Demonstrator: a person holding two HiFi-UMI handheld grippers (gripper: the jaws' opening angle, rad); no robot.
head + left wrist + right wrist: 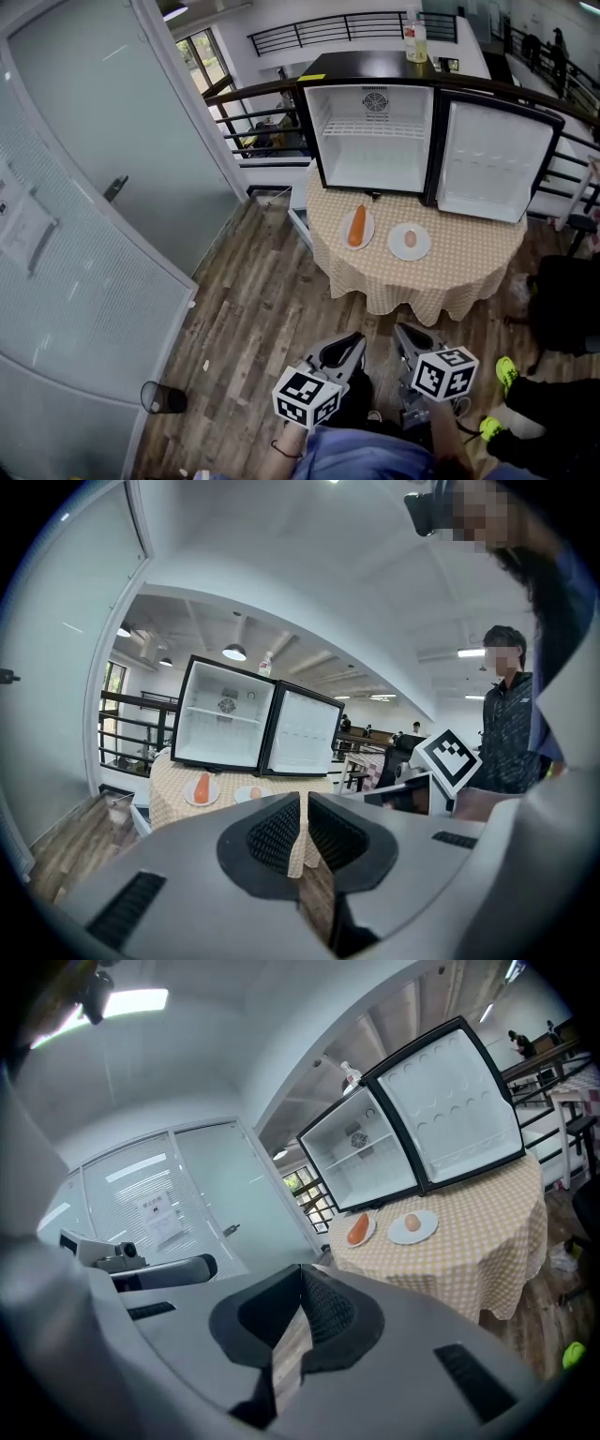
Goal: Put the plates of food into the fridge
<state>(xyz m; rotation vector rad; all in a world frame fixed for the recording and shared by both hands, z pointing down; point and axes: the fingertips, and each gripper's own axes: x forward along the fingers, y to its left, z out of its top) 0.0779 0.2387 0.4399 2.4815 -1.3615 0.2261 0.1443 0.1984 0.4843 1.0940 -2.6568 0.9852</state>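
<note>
A small black fridge (pixel 375 131) stands on a round table with a checked cloth (pixel 441 281); its door (pixel 489 161) hangs open to the right and its white inside is bare. In front of it lie a plate with a carrot (pixel 357 228) and a plate with an egg (pixel 410 241). Both grippers are low over the wooden floor, well short of the table. My left gripper (pixel 351 343) is shut with nothing in it, and so is my right gripper (pixel 406 335). In the left gripper view the jaws (pixel 303 810) point at the fridge (pixel 228 726); the right gripper view's jaws (pixel 300 1283) point left of the plates (pixel 412 1225).
A frosted glass door (pixel 94 206) fills the left side. A small black bin (pixel 164 397) sits on the floor beside it. A bottle (pixel 416 39) stands on the fridge. A dark bag (pixel 565 302) lies right of the table, and a person (pixel 508 719) stands to my right.
</note>
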